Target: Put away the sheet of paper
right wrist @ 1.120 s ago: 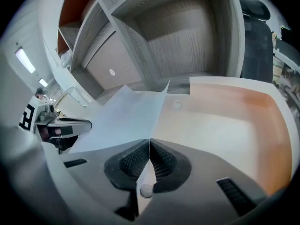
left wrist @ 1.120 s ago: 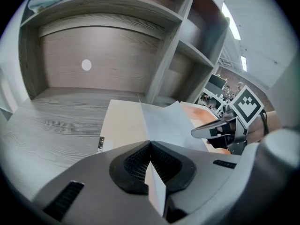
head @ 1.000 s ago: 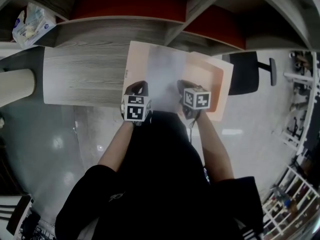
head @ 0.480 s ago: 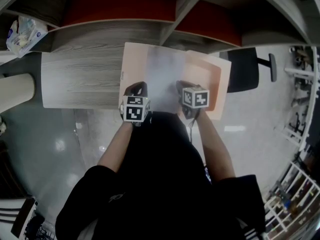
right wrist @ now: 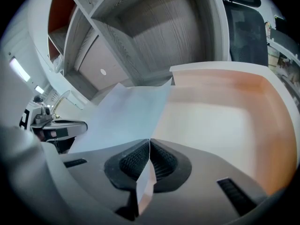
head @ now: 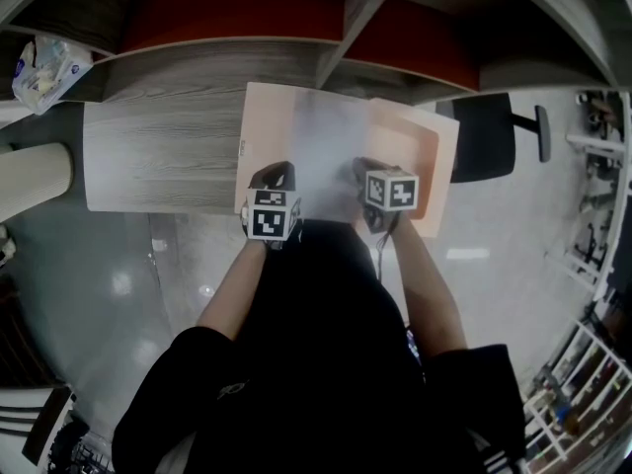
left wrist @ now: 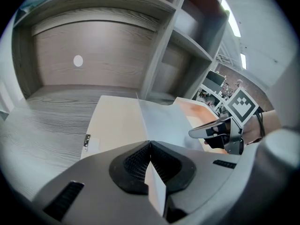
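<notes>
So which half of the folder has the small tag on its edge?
The paler left half, by the left claw; the tag sits on its outer edge. The orange right half shows none.

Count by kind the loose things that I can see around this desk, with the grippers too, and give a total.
Sheet of paper: 1, pinched by both grippers
Open orange folder: 1
Grippers: 2, the left gripper and the right gripper
Plastic packet: 1
Black office chair: 1
Total: 6
</notes>
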The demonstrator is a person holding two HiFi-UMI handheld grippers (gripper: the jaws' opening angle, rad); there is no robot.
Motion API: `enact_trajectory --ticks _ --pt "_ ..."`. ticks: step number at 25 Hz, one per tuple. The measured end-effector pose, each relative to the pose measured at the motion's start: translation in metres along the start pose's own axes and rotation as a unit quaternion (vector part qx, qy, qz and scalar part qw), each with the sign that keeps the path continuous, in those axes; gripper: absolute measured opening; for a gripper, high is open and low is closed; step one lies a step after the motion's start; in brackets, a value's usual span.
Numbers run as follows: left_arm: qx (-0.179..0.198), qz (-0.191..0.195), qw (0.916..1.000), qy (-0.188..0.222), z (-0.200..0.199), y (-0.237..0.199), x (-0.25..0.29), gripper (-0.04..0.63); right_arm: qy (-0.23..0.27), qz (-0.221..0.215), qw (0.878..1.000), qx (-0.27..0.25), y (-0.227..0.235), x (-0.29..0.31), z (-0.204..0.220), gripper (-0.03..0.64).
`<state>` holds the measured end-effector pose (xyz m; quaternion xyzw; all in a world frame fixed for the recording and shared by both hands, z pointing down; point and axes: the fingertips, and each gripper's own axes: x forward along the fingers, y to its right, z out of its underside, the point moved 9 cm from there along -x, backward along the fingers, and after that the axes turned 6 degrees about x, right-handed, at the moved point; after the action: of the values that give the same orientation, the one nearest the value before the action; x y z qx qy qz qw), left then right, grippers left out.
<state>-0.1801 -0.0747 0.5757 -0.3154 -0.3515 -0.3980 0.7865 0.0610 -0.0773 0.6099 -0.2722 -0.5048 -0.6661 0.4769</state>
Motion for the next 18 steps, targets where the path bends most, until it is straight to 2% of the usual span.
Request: enact_trajectory --ticks 16,18 --pt "-0.025 0.001 0.9997 -0.004 0.0054 0.0044 0.0065 0.044 -0.001 0.005 1.0 -0.005 0.0077 -0.0018 0.0007 0.02" --pt "-0.027 0.002 0.9996 -0.004 0.0056 0.0039 0.0072 0.045 0.001 0.009 1.0 -0.008 0.0078 -0.0034 -0.0009 0.054"
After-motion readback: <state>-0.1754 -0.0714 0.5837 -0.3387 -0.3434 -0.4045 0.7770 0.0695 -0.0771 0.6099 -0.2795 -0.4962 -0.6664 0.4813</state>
